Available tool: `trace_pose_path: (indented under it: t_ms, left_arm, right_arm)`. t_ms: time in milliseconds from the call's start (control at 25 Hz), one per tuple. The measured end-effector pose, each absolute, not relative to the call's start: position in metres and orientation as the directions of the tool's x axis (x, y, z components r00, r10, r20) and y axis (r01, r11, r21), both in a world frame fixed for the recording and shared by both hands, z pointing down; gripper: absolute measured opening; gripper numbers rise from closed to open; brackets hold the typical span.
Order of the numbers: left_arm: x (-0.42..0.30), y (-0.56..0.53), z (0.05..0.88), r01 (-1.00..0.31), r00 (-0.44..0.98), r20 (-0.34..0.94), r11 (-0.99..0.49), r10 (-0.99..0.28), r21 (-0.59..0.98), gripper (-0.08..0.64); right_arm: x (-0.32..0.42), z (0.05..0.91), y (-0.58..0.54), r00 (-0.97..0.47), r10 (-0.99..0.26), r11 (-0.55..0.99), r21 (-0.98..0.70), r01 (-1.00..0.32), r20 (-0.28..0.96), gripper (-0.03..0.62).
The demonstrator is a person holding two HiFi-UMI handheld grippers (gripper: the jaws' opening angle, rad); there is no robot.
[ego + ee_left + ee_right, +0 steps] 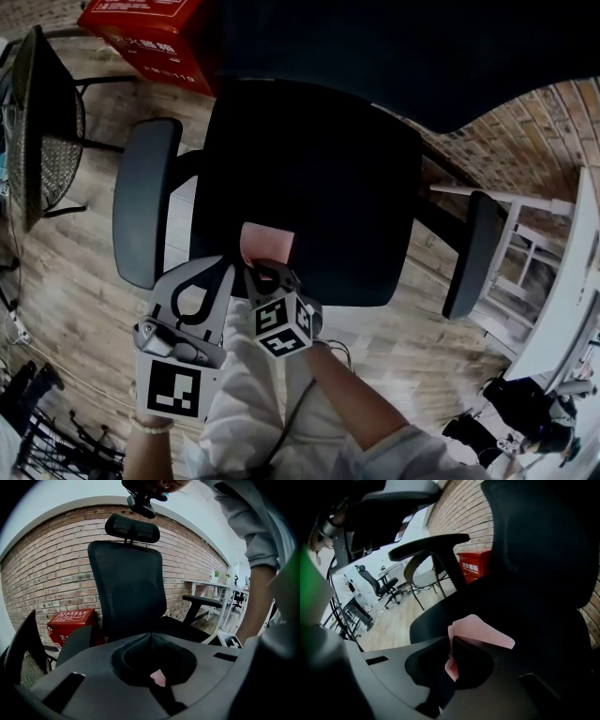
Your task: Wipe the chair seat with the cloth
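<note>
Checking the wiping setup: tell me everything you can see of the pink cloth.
The cloth is pale pink, thin and soft-looking, bunched rather than flat. The right gripper is shut on one edge, the rest standing up past the jaws. It is at the front edge of the black chair seat.

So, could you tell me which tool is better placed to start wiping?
Right: the right tool is shut on the pink cloth at the chair seat; the left tool is shut with no cloth at its tips.
</note>
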State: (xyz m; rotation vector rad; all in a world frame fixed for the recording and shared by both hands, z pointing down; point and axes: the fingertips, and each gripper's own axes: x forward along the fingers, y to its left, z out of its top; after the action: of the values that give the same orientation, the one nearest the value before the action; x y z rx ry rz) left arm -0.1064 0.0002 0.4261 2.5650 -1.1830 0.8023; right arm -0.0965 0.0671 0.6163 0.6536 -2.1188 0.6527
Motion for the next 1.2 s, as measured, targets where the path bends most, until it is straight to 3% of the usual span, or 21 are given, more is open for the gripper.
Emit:
trace_pose_path:
  t_ms: [280, 480, 1200]
  left_arm:
    - [-0.114, -0.002, 0.426, -0.756, 0.526, 0.556, -0.653, -0.644, -0.041, 0.018]
    - [-0.114, -0.002, 0.429, -0.754, 0.524, 0.559, -0.655, -0.643, -0.046, 0.018]
    - [-0.064, -0.003, 0.425, -0.695, 0.586, 0.541, -0.718, -0.604, -0.049, 0.018]
  right_arm:
    - [-0.147, 0.607, 0.087, -0.614, -0.153, 0.794, -0.273, -0.543, 0.774, 0.049]
    - [-0.146, 0.612, 0.093, -0.606, -0.141, 0.795, -0.275, -0.541, 0.783, 0.049]
    - [0.050, 0.641, 0.125, -0.338, -0.195, 0.674, -0.125, -0.729, 0.921, 0.049]
